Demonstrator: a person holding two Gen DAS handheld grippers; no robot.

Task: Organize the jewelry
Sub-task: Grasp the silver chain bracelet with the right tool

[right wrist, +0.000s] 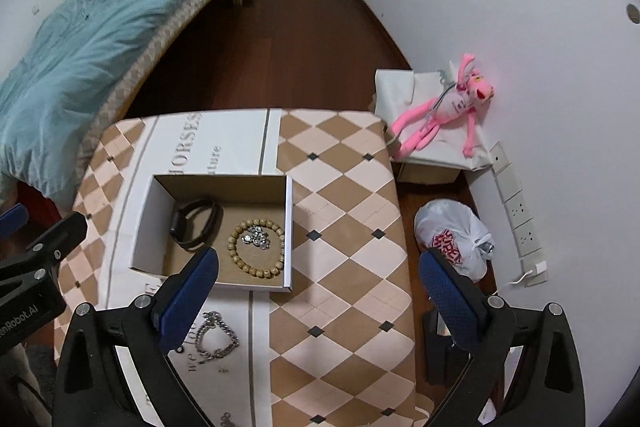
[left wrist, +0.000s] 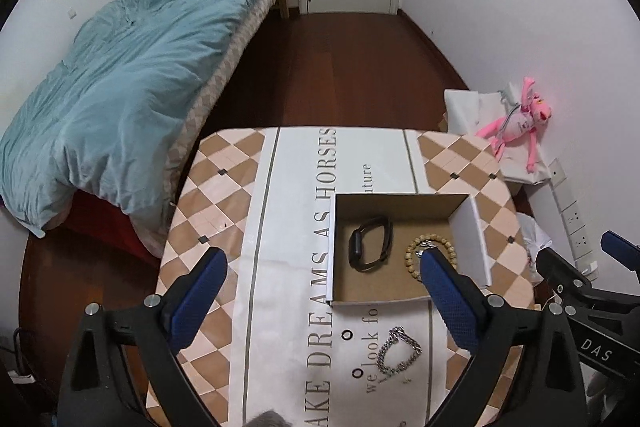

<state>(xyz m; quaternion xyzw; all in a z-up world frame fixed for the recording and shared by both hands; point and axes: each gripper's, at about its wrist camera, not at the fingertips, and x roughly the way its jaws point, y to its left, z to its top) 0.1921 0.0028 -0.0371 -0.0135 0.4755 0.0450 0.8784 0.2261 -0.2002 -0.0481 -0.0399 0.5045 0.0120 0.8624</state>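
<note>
An open, shallow cardboard box (left wrist: 400, 289) with white outer walls sits on the tabletop (right wrist: 344, 227), which is covered in a tan-and-cream diamond-patterned cloth with a white printed banner running across it. The box lies on that banner, toward the tabletop's far edge. Inside it, a black smartwatch with a looped strap (right wrist: 196, 223) lies in the left half, and a round bracelet of tan wooden beads (right wrist: 258, 245) lies in the right half, close to the right wall. A small heap of silver, sparkly jewelry (right wrist: 254, 237) rests inside the ring of beads.

Outside the box, just in front of its near wall, a silver chain-link bracelet (left wrist: 400, 351) lies loosely coiled on the banner. Two small dark rings (left wrist: 346, 335) lie on the banner just to its left, one nearer the box and one nearer the tabletop's near edge.

The left gripper (left wrist: 320, 291) hangs above the near part of the tabletop, its blue-padded fingers (left wrist: 200, 295) spread wide apart and holding nothing; the chain bracelet lies below the gap between them. The right gripper (right wrist: 316, 283) hangs over the right side of the tabletop, fingers likewise spread wide and empty.

Beyond the tabletop, a bed with a rumpled teal duvet (left wrist: 120, 99) stands along the left wall, and a pink plush toy (right wrist: 444, 111) lies on white bags by the right wall.
</note>
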